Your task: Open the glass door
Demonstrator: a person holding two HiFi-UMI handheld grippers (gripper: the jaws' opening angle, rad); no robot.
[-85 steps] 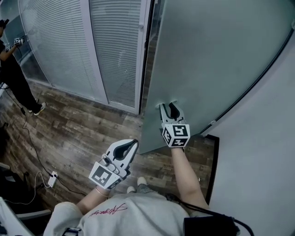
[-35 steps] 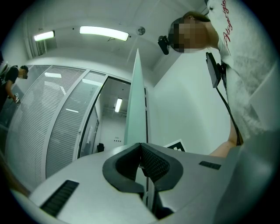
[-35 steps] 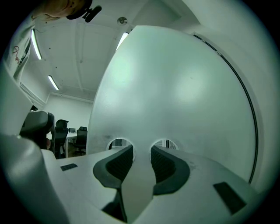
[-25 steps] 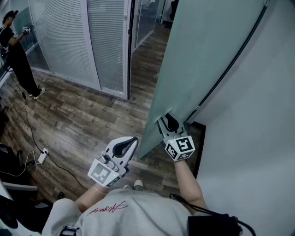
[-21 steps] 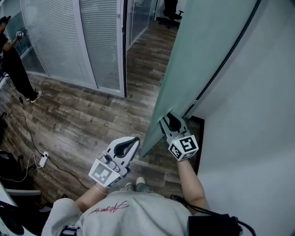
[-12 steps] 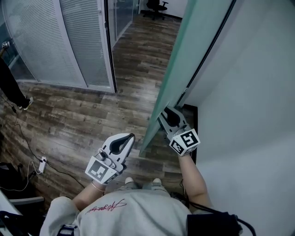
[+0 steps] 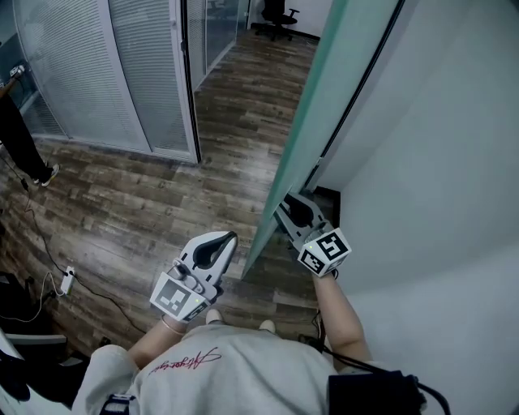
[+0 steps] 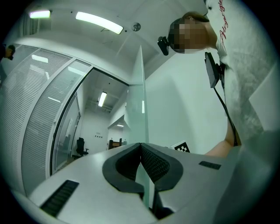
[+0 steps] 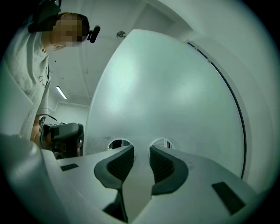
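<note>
The right tool, right of centre in the head view, has just been closing and clamps the strip between two holes in the glass door, which slants down from the top right. The left tool, lower left, is clenched and empty.

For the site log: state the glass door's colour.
The glass door is frosted pale green; right gripper view shows it best.

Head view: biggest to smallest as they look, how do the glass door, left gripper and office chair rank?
1. glass door
2. left gripper
3. office chair
The chair stands far off, so it only looks small.
</note>
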